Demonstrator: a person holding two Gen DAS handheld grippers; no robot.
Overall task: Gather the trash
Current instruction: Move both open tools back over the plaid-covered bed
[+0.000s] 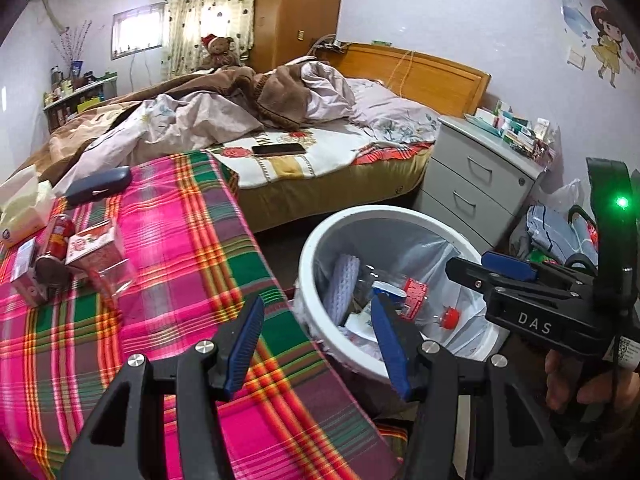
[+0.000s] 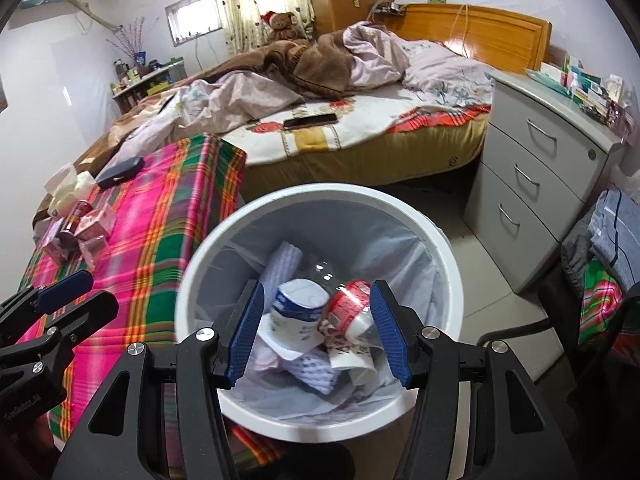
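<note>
Both grippers are spread wide with nothing between their blue pads: the right gripper (image 2: 318, 334) hangs directly over the mouth of the white trash bin (image 2: 448, 256), while the left gripper (image 1: 316, 344) sits above the near edge of the plaid-covered table (image 1: 192, 240), with the bin just beside it to its right. Inside the lined bin there is already a fair heap: a blue-and-white paper cup (image 2: 296, 312), a red-and-white cup (image 2: 348, 308), a clear plastic bottle with a red cap (image 1: 450, 316), and some pale patterned wrapping (image 2: 284, 260). So part of the job looks done, and the empty right jaws over the bin suggest a drop just made, though that is only a guess. What is left lies farther out on the table's far left: a cluster of red-and-white cartons (image 1: 94, 246), a red can (image 1: 56, 240) lying among them, and a crumpled clear wrapper (image 1: 114, 272), all close together and well apart from either gripper. Beyond them sit a tissue box (image 1: 22, 204) and a dark blue case (image 1: 98, 184), which are probably not rubbish. Past the table, a phone (image 1: 278, 149) rests on the unmade bed (image 1: 320, 184), and a grey drawer unit (image 1: 476, 184) stands against the wall behind the bin. I would judge the task roughly halfway, with the table cluster the next reach for the left gripper.
</note>
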